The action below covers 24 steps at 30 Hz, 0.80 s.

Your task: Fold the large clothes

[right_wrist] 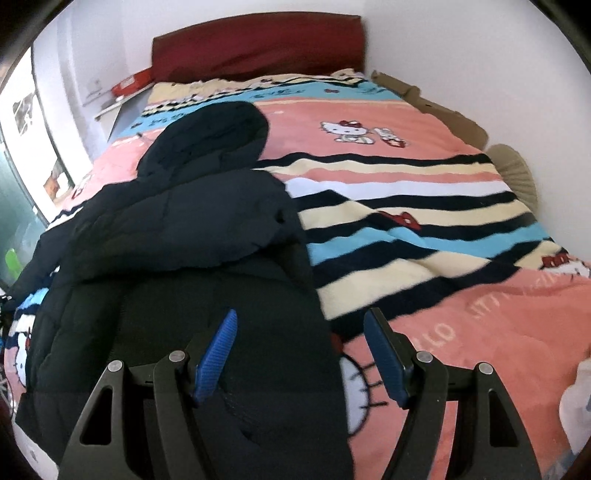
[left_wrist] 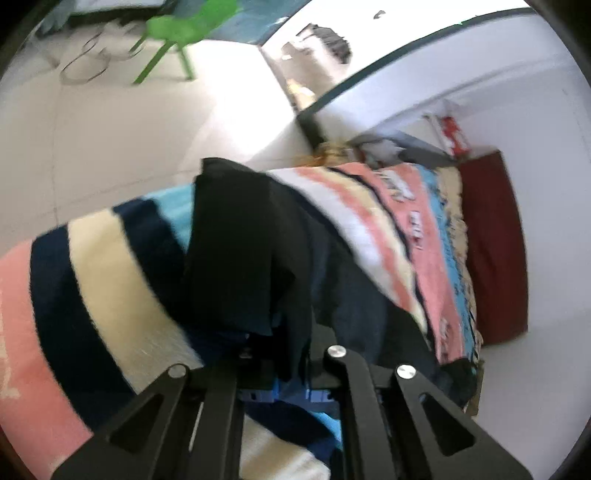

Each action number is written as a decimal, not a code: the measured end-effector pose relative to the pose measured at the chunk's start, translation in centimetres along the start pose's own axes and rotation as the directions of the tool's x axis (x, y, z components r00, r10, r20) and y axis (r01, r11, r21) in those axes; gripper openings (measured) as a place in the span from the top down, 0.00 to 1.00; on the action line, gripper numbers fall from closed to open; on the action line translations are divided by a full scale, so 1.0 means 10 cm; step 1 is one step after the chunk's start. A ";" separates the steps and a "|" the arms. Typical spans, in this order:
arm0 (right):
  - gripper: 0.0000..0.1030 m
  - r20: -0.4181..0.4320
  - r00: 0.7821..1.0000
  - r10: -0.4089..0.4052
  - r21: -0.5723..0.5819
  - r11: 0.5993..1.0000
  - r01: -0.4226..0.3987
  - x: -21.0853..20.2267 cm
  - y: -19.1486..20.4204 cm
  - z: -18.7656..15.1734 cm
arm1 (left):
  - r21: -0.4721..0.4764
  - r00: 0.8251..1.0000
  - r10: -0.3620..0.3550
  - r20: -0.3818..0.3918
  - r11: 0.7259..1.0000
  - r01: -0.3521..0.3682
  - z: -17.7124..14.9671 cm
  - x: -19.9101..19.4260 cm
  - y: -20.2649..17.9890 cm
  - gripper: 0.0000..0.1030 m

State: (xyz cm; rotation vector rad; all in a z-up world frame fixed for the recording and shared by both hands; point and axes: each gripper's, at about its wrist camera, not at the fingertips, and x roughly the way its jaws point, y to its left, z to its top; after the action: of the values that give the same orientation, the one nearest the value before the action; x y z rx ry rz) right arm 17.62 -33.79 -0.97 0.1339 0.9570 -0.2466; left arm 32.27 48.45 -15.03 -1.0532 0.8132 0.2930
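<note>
A large dark navy hooded padded jacket [right_wrist: 177, 229] lies on a bed with a striped pink Hello Kitty blanket [right_wrist: 424, 206], hood toward the red headboard. My right gripper [right_wrist: 301, 354] is open, just above the jacket's near hem, its blue pads [right_wrist: 218, 354] either side of the jacket's right edge. In the left wrist view my left gripper [left_wrist: 291, 369] is shut on a fold of the jacket [left_wrist: 240, 251], which drapes up over the fingers and hides the pads. The blanket [left_wrist: 110, 266] lies under it.
The red headboard [right_wrist: 258, 48] stands against the white wall. A bedside shelf with a red box [right_wrist: 129, 83] is at the left. A green plastic chair [left_wrist: 177, 33] stands on the tiled floor beyond the bed. A white object [right_wrist: 576, 406] lies at the bed's right edge.
</note>
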 end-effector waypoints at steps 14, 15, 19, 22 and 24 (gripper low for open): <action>0.32 0.065 0.995 0.072 0.034 0.997 -0.075 -0.15 -0.46 -0.17 | 0.279 0.992 -0.110 0.055 0.956 0.090 -0.59 -0.83 -1.32 0.93; 0.32 0.071 0.995 0.077 0.035 0.996 -0.079 -0.17 -0.50 -0.17 | 0.299 0.991 -0.120 0.052 0.949 0.099 -0.68 -0.87 -1.45 0.93; 0.32 0.104 0.990 0.100 0.061 0.992 -0.106 -0.25 -0.71 -0.21 | 0.395 0.985 -0.169 0.032 0.907 0.143 -1.05 -1.03 -2.03 0.93; 0.32 0.122 0.987 0.102 0.083 0.990 -0.112 -0.28 -0.89 -0.24 | 0.463 0.978 -0.207 0.010 0.868 0.179 -1.36 -1.14 -2.47 0.94; 0.32 0.132 0.986 0.105 0.094 0.988 -0.118 -0.29 -1.01 -0.25 | 0.500 0.975 -0.221 -0.006 0.844 0.194 -1.60 -1.18 -2.72 0.94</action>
State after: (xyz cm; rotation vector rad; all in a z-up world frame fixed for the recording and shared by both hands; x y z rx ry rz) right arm 11.33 -42.54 -0.03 0.2622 0.8079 -0.1978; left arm 32.67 23.24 7.38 -0.6303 0.6691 -0.0790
